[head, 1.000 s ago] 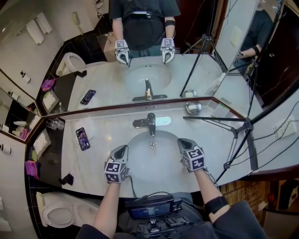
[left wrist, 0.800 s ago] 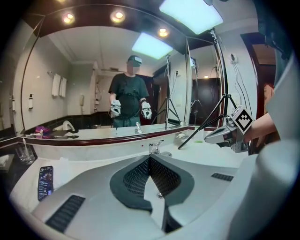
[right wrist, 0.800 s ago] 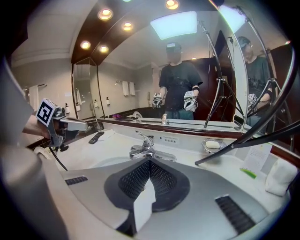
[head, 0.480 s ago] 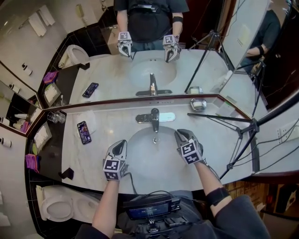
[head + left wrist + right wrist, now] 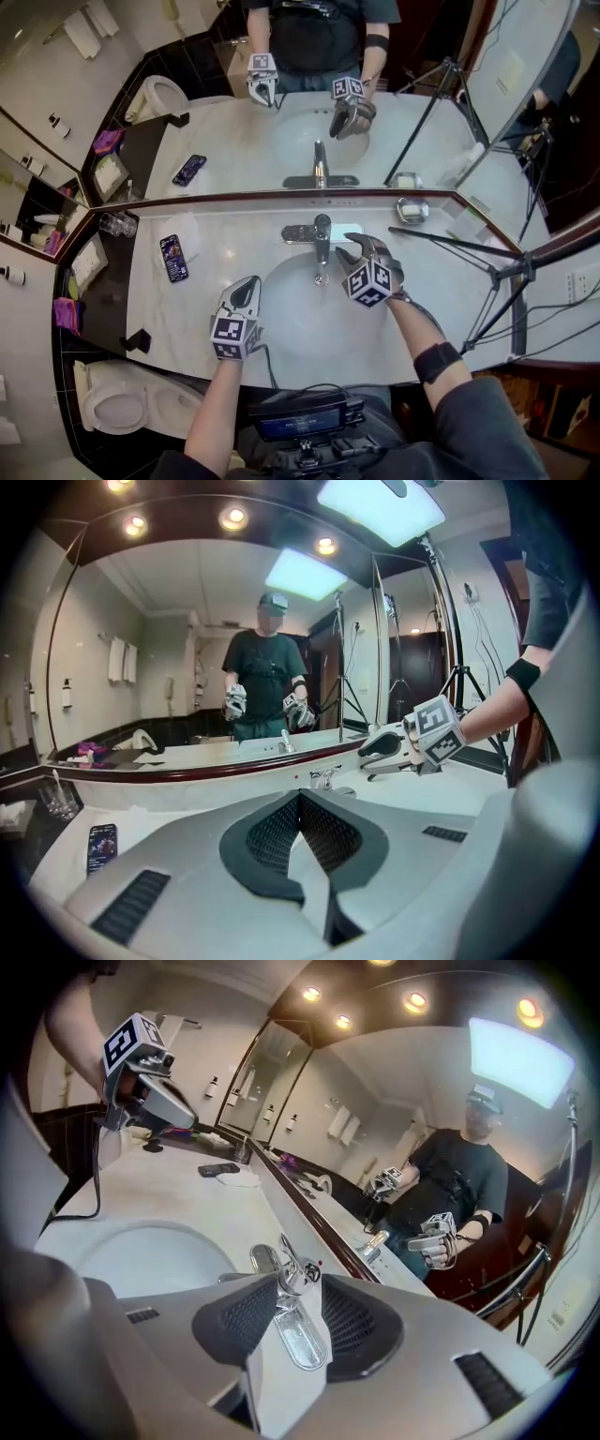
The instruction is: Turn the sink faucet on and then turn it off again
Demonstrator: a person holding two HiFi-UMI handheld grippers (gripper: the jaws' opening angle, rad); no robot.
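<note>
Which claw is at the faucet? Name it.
The right claw: its jaws have just been opening, the faucet between them. The left claw is shut, away from it.

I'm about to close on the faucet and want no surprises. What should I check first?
1. Right tongs open: ok; the jaws have just been opening, and the faucet is lined up between them, unclamped.
2. Left tongs out of the way: ok; shut, empty, beside the basin.
3. Water off: ok; no stream visible.
4. Phone clear: ok; on the counter, left of the basin.
5. Contact with faucet: cannot tell.
</note>
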